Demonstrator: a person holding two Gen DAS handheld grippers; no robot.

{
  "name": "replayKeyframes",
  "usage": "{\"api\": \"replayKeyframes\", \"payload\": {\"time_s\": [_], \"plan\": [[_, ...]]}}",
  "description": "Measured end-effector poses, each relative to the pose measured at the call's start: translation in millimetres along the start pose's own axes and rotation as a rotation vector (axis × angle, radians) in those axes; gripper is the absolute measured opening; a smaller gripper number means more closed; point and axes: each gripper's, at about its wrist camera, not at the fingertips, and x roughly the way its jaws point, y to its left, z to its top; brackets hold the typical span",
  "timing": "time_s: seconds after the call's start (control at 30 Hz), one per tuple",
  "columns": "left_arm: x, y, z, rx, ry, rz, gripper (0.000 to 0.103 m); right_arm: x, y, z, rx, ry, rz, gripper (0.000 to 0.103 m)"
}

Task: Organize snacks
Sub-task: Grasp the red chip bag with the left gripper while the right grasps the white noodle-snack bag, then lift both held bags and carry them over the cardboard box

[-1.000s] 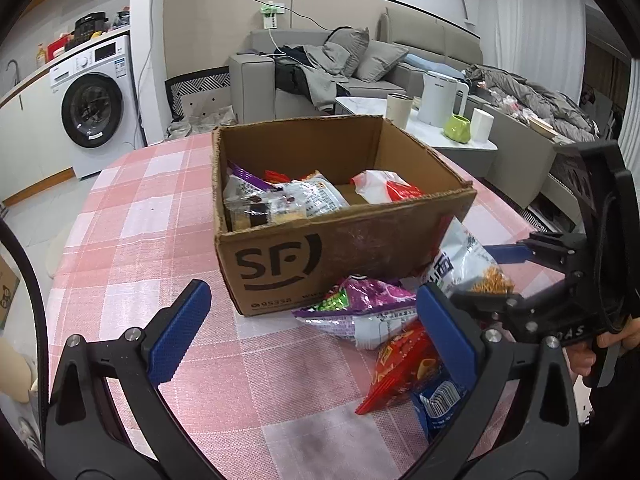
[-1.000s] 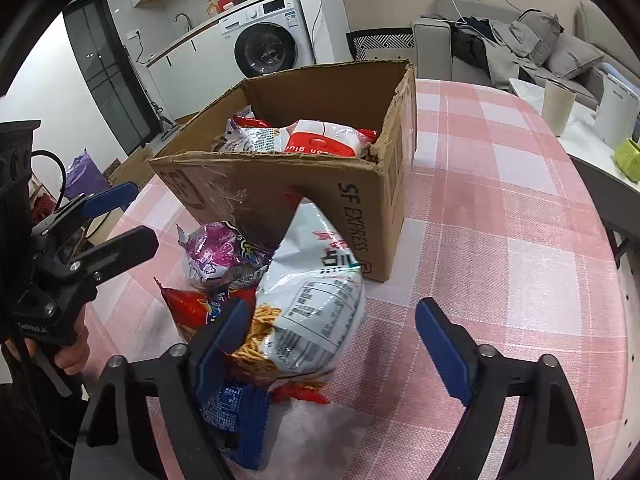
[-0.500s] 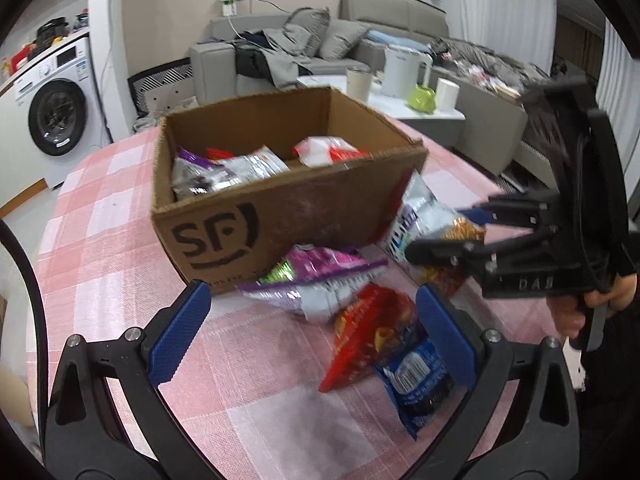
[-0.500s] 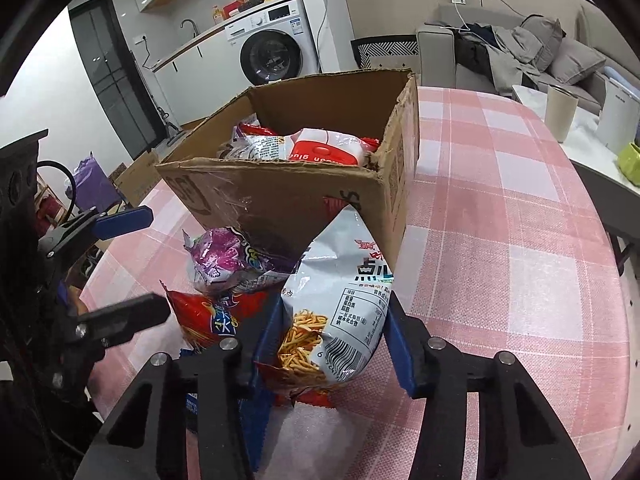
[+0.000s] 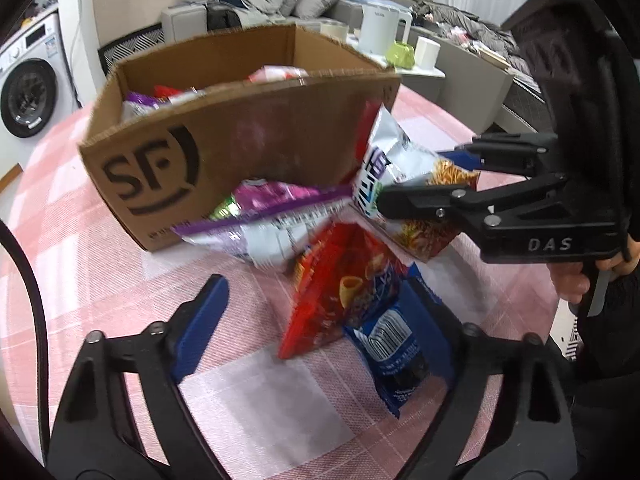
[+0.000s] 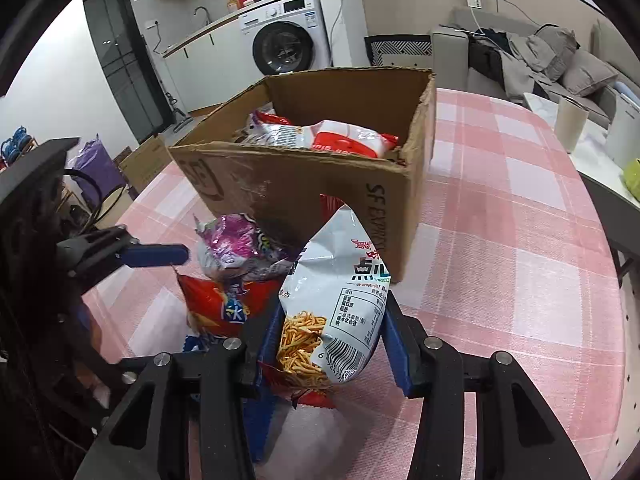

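Note:
An open cardboard box (image 5: 224, 140) marked SF stands on the pink checked tablecloth and holds several snack bags (image 6: 344, 140). In front of it lie a purple bag (image 5: 264, 216), a red bag (image 5: 344, 280) and a blue packet (image 5: 396, 348). My right gripper (image 6: 330, 334) is shut on a white fries bag (image 6: 344, 284), also in the left wrist view (image 5: 400, 168), beside the box's near corner. My left gripper (image 5: 316, 320) is open, its fingers on either side of the red bag and blue packet, low over the table.
The tablecloth (image 6: 520, 220) stretches to the right of the box. Beyond the table are a washing machine (image 6: 286, 46), a grey sofa (image 6: 540, 56) and a low white table with a kettle (image 5: 380, 26) and a green cup (image 5: 402, 54).
My right gripper closed on the white fries bag and holds it. My left gripper moved right and forward, and now straddles the red bag and blue packet.

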Motion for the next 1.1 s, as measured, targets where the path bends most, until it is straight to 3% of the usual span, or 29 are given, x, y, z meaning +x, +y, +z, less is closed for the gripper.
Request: {"api": "replayKeyframes", "payload": {"time_s": [0.17, 0.4, 0.77, 0.97, 1.1], "plan": [[6.4, -0.5, -1.4, -0.015, 0.004, -0.041, 0.072, 0.7, 7.0, -1.8, -0.023, 0.001, 0.012, 0.047], [16.5, 3.0, -5.6, -0.060, 0.019, -0.130, 0.050, 1.7, 12.4, -4.0, -0.032, 0.002, 0.048, 0.046], [21.7, 9.7, -9.2, -0.076, 0.003, -0.140, 0.050, 0.5, 19.2, -4.4, -0.048, -0.003, 0.069, 0.046], [16.6, 8.5, -8.4, -0.057, -0.018, -0.136, 0.036, -1.3, 15.7, -4.2, -0.044, -0.007, 0.056, 0.046], [8.2, 14.2, -6.4, -0.073, -0.050, -0.149, 0.034, -7.2, 9.9, -2.2, -0.030, -0.022, 0.059, 0.045]]}}
